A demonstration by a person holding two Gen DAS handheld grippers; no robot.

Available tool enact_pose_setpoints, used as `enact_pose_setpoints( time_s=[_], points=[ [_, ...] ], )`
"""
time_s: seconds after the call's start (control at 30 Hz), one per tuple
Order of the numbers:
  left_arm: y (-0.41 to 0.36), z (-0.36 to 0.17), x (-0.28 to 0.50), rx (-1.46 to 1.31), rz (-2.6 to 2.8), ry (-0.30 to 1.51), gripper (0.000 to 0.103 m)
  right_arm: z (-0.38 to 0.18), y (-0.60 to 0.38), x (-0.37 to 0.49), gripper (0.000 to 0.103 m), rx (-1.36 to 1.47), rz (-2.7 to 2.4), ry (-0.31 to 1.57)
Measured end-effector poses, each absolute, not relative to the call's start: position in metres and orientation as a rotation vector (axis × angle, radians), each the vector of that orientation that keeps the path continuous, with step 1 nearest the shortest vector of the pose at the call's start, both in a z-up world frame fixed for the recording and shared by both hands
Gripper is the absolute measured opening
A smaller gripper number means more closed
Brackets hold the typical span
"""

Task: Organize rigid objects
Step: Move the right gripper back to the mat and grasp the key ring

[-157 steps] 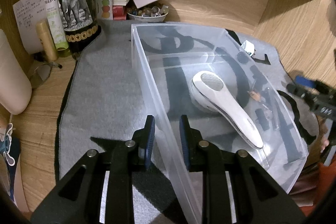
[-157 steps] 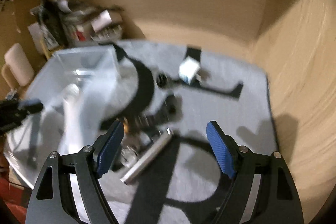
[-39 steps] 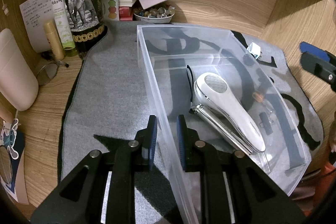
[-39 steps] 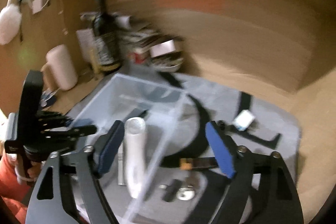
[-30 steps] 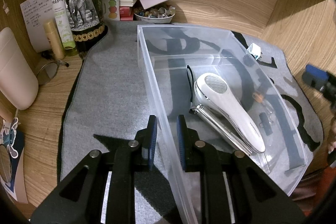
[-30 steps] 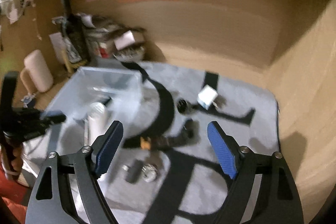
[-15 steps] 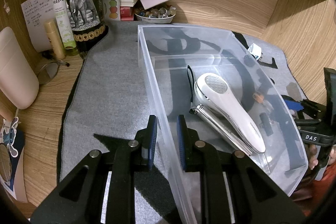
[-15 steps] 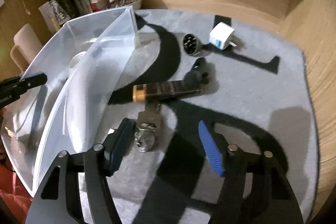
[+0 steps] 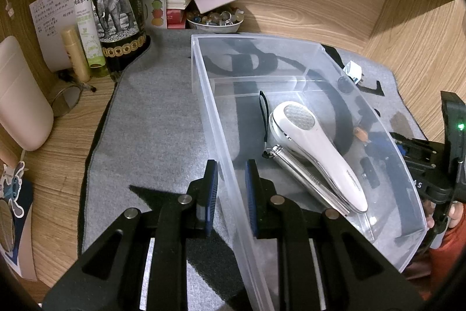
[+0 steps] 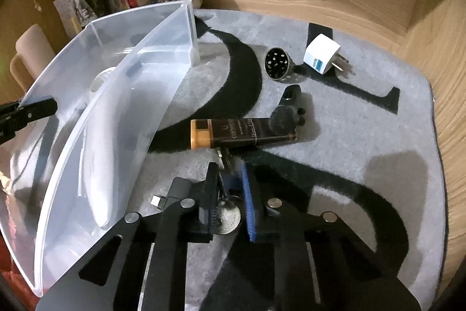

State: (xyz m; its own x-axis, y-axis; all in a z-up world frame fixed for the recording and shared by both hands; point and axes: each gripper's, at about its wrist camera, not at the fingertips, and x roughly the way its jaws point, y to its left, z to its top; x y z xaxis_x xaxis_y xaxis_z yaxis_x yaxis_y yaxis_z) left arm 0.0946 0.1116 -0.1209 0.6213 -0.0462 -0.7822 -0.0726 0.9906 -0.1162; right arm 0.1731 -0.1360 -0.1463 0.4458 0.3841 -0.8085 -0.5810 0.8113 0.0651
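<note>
My left gripper (image 9: pixel 230 179) is shut on the near wall of a clear plastic bin (image 9: pixel 209 101). Inside it lie a white handheld device (image 9: pixel 317 153) and a silver pen-like stick (image 9: pixel 303 177). The bin also shows in the right wrist view (image 10: pixel 139 95). My right gripper (image 10: pixel 230 188) has closed down on a small metal keyring piece with a round silver disc (image 10: pixel 228 216) on the grey mat. Beyond it lie a brown tube with an orange cap (image 10: pixel 238 133), a black clip mic (image 10: pixel 288 110), a round dark grinder (image 10: pixel 278 64) and a white plug adapter (image 10: pixel 321 57).
A wine bottle with an elephant label (image 9: pixel 116 8), a green spray bottle (image 9: pixel 87 19), papers and a bowl of small stones (image 9: pixel 215 19) crowd the back left. A beige container (image 9: pixel 20 101) stands at the left. Wooden walls enclose the back and right.
My right gripper dropped to the mat and closed its jaws from wide open onto the keyring piece. The left gripper and bin stayed put.
</note>
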Motion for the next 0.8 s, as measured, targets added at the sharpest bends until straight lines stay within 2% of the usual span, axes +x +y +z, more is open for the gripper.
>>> enact_pose_setpoints(
  time_s=[0.23,0.5,0.8],
  points=[
    [0.112,-0.121,0.094,-0.141,0.016,0.902,0.018,-0.141,-0.14,0.171,0.005,-0.224,0.611,0.907],
    [0.111,-0.121,0.095,-0.132,0.03,0.905,0.018,-0.122,-0.152,0.166,0.005,-0.208,0.603,0.846],
    [0.11,-0.121,0.095,-0.128,0.029,0.904,0.018,-0.124,-0.156,0.163,0.005,-0.199,0.615,0.876]
  ],
)
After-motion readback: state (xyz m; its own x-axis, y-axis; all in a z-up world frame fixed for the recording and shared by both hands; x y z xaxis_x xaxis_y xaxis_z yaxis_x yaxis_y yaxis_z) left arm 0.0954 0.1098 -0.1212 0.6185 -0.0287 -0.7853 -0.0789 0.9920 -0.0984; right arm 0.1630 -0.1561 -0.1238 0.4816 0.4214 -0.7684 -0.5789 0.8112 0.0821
